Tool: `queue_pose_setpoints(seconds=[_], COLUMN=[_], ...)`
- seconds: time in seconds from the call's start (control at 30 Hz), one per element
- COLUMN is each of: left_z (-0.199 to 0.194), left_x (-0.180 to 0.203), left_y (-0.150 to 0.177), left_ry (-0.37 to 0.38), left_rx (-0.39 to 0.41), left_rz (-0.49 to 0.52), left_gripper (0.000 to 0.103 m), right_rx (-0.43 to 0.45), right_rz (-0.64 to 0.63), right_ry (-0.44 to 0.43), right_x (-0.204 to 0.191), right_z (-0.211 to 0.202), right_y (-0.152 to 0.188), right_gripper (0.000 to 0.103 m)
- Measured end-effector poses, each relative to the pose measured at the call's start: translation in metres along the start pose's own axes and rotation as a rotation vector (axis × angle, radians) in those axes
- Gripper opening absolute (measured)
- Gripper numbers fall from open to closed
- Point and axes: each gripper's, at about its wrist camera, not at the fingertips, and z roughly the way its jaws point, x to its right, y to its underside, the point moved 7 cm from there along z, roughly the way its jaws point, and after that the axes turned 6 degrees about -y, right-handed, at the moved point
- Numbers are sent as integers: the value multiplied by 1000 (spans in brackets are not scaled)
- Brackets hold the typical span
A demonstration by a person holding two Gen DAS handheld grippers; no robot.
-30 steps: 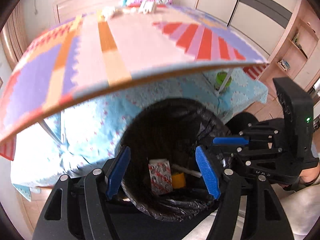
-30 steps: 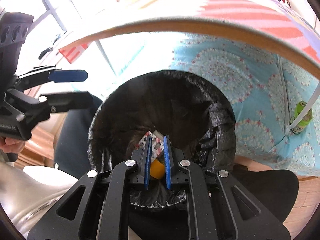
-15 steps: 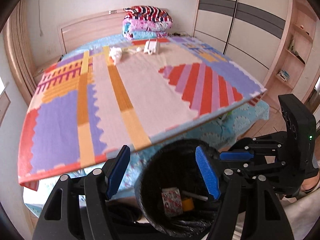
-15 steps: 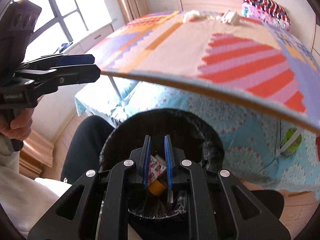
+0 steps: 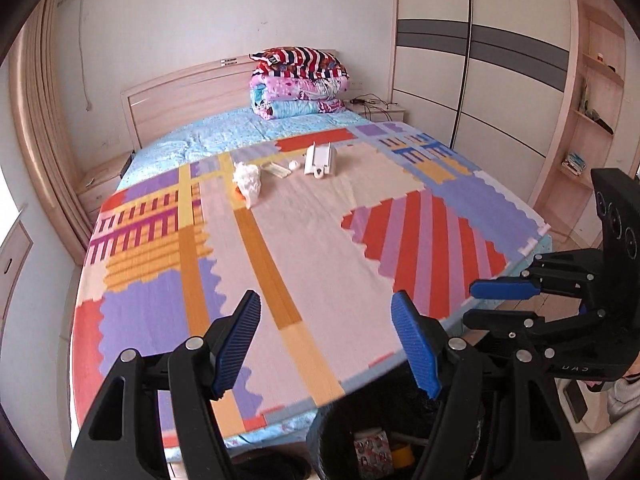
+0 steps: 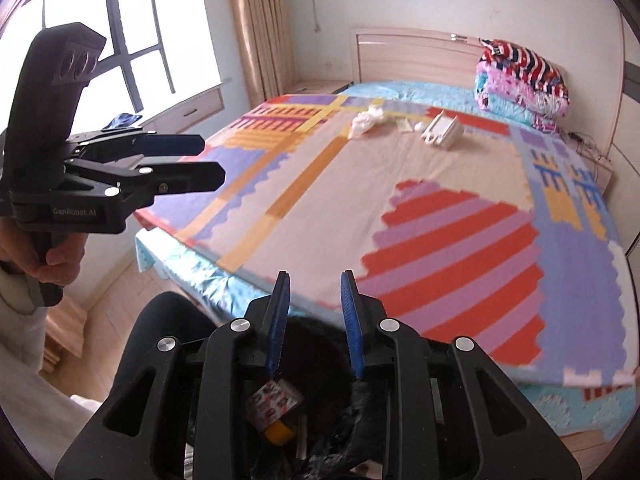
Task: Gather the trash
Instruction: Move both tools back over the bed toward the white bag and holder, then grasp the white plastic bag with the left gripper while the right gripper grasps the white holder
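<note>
A black-lined trash bin (image 5: 400,408) stands below both grippers at the foot of the bed and also shows in the right wrist view (image 6: 320,364). Inside lie a patterned wrapper (image 6: 274,404) and a yellow piece (image 6: 280,432). My left gripper (image 5: 326,344) is open and empty above the bin. My right gripper (image 6: 314,320) is partly open and empty. On the far part of the bed lie a crumpled white tissue (image 5: 248,178), a white box (image 5: 320,158) and small white scraps (image 5: 278,169).
A colourful mat (image 5: 304,240) covers the bed. Folded quilts (image 5: 298,80) are stacked at the headboard. A wardrobe (image 5: 480,60) and shelves stand to the right, a window (image 6: 100,40) and curtain to the left. The person's knee (image 6: 168,320) is beside the bin.
Both grippers have risen from over the bin and tilted up toward the bed top. The right gripper's jaws have opened from nearly shut to partly open.
</note>
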Motion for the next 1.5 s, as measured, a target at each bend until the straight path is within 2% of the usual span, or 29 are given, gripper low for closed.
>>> queue_pose_setpoints(seconds=[0.07, 0.23, 0.33, 0.53, 0.63, 0.73, 0.87, 0.97, 1.03, 1.23, 1.4, 1.5], left_z=[7, 24, 37, 76, 98, 123, 152, 176, 195, 237, 263, 272], left_x=[-4, -17, -24, -42, -53, -67, -83, -91, -95, -112, -123, -121], left_y=[-9, -33, -50, -78, -89, -97, -109, -116, -121, -126, -121, -125], left_ry=[-3, -12, -9, -33, -60, -96, -60, -60, -16, -16, -22, -21], left_rx=[4, 11, 13, -11, -27, -49, -75, -105, -140, -200, -230, -215], left_rz=[1, -9, -14, -1, 7, 6, -50, -59, -88, -136, -181, -171], left_gripper=[65, 65, 65, 65, 65, 65, 65, 65, 65, 65, 65, 65], right_rx=[14, 42, 60, 64, 66, 54, 37, 26, 21, -9, -44, -59], right_rz=[2, -5, 2, 54, 64, 84, 124, 150, 173, 264, 278, 298], right_ry=[11, 41, 55, 96, 116, 167, 179, 205, 210, 177, 169, 158], right_x=[8, 26, 38, 71, 83, 104, 126, 142, 153, 185, 204, 212], right_z=[1, 8, 11, 30, 40, 59, 82, 97, 106, 137, 164, 176], right_y=[-12, -41, -57, -87, -99, -114, -131, -142, -149, -160, -167, -167], right_gripper=[34, 37, 48, 50, 58, 58, 58, 58, 58, 58, 58, 58])
